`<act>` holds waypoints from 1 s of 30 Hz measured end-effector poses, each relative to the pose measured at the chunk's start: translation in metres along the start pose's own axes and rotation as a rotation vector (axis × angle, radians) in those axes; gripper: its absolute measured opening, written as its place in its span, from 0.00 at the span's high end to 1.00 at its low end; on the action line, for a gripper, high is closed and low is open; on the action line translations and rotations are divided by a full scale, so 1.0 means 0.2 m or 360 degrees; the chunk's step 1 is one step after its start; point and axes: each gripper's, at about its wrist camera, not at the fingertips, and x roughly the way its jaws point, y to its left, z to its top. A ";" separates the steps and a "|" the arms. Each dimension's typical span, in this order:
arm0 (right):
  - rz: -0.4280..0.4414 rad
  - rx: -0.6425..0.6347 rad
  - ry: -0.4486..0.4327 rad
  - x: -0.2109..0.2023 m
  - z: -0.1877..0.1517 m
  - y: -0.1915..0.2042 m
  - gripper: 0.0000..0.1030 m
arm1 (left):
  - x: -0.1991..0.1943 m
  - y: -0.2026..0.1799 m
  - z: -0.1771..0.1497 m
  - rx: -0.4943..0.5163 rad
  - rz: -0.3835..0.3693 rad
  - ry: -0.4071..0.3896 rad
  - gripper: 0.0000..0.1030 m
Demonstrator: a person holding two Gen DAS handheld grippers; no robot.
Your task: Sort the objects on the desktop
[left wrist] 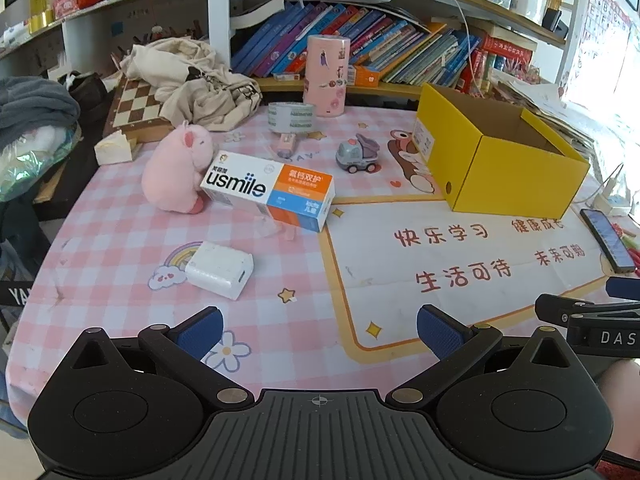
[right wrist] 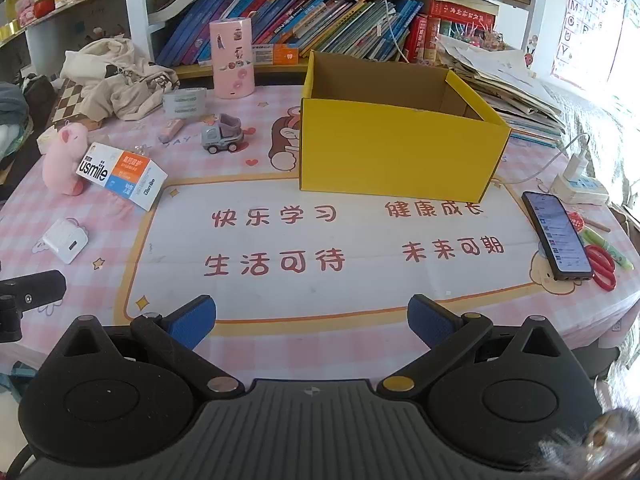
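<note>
Both fingers (left wrist: pixel 200 330) of the left gripper (left wrist: pixel 320 330) stood spread and held nothing above the near edge of the tabletop (left wrist: pixel 120 240). In that view nothing looked sorted: the white charger (left wrist: pixel 220 270), the usmile box (left wrist: pixel 268 192) leaning on the pink plush (left wrist: pixel 174 170), the toy truck (left wrist: pixel 357 155) and the tape roll (left wrist: pixel 291 116) lay loose toward the left and far edges, apart from the yellow box (left wrist: pixel 500 160). From the right wrist, the right gripper (right wrist: pixel 312 322) was likewise spread and unladen, and the yellow box (right wrist: pixel 400 152) showed only bare cardboard inside (its floor mostly hidden), so the whole job seemed ahead.
</note>
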 end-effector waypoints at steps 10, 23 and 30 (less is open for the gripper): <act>0.0004 0.0007 0.0000 0.00 0.00 0.00 0.00 | 0.03 0.01 -0.01 0.0000 -0.0007 0.0040 0.00; 0.0011 -0.0003 0.0008 0.01 0.00 0.01 0.00 | 0.04 0.01 0.00 -0.0005 -0.0003 0.0074 0.00; 0.0020 -0.0003 0.0016 0.02 0.00 0.01 0.00 | 0.04 0.02 -0.01 -0.0009 -0.0004 0.0088 0.00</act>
